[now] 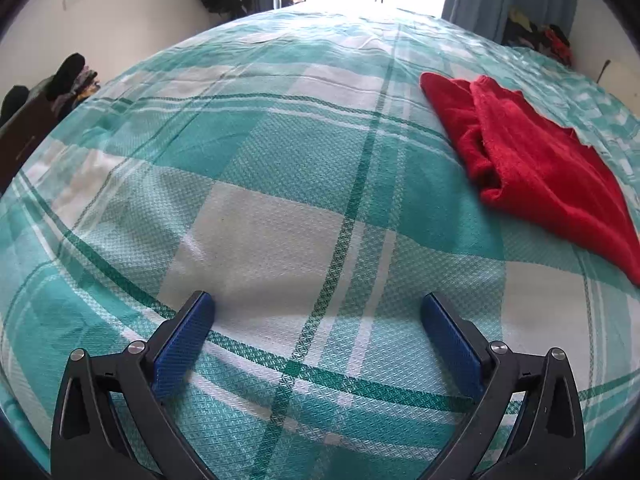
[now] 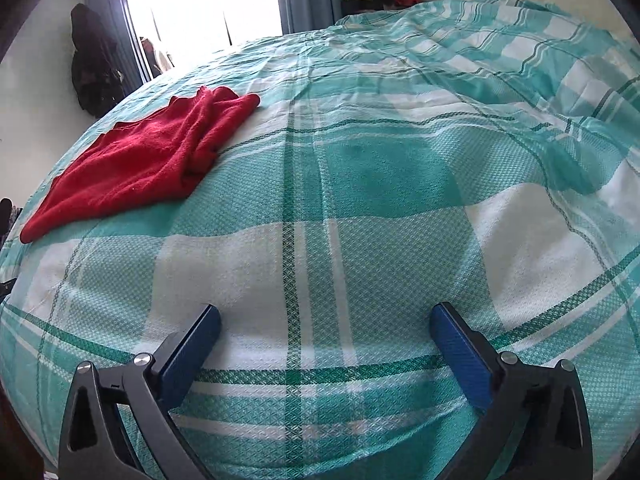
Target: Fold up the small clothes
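So the only garment out is a red cloth (image 1: 532, 152), some fuzzy knit thing, lying loosely bunched on the bed (image 1: 280, 208) with its teal and white checked cover. It's not flat: one side is doubled over on itself and there's a rumpled ridge running through the middle, so I'd say the folding hasn't properly started, or it's only half laid out.

Both tools are empty. The left tool (image 1: 318, 304) has its blue pads spread wide with nothing but bedcover between them, and the red cloth sits well apart from it, ahead and off to its right. Same deal with the right tool (image 2: 326, 314), fingers wide, and from there the red cloth (image 2: 140, 160) is ahead and to the left. So the cloth sits roughly between the two, further up the bed.

My guess is that's on purpose: one tool each side, both pre-opened, ready to pinch opposite edges and spread it out. The soft bed could make pinching just one layer fiddly, though.
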A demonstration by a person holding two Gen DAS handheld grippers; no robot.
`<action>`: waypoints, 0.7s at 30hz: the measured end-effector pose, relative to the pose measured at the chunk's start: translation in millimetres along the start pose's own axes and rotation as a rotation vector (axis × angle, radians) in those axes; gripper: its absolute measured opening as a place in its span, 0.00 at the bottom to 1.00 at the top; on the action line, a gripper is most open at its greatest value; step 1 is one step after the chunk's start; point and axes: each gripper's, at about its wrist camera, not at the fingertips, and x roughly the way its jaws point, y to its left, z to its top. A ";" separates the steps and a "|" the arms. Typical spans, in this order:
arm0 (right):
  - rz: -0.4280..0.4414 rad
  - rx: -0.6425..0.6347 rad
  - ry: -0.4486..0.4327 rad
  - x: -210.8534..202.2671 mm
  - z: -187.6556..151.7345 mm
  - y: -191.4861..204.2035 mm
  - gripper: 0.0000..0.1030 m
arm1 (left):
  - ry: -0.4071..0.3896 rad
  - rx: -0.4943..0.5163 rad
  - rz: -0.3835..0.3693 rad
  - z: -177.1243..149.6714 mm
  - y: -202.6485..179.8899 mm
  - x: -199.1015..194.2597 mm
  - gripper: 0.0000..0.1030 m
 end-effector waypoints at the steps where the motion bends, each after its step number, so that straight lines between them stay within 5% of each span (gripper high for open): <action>1: 0.000 0.000 0.000 1.4 -0.2 -0.2 1.00 | 0.000 0.001 0.002 0.2 -0.2 0.4 0.99; 8: -0.003 -0.004 -0.006 1.2 -1.3 0.5 1.00 | 0.007 0.004 0.006 0.2 -1.3 -0.1 0.99; 11: -0.005 -0.006 -0.007 1.0 -0.9 1.1 1.00 | 0.068 0.000 -0.005 11.8 -1.2 -7.2 0.98; 13: -0.008 -0.009 -0.008 0.8 -0.8 1.3 1.00 | 0.061 -0.062 -0.143 26.9 4.4 -19.8 0.90; 17: -0.016 -0.016 -0.016 0.9 -1.6 2.5 1.00 | 0.075 -0.189 -0.384 77.5 2.3 -20.2 0.89; 19: -0.024 -0.022 -0.018 1.5 -1.4 3.6 1.00 | 0.114 -0.177 -0.434 101.3 -13.9 -2.3 0.89; 21: -0.029 -0.026 -0.019 1.8 -1.5 4.7 1.00 | 0.137 -0.127 -0.398 117.4 -35.8 20.0 0.89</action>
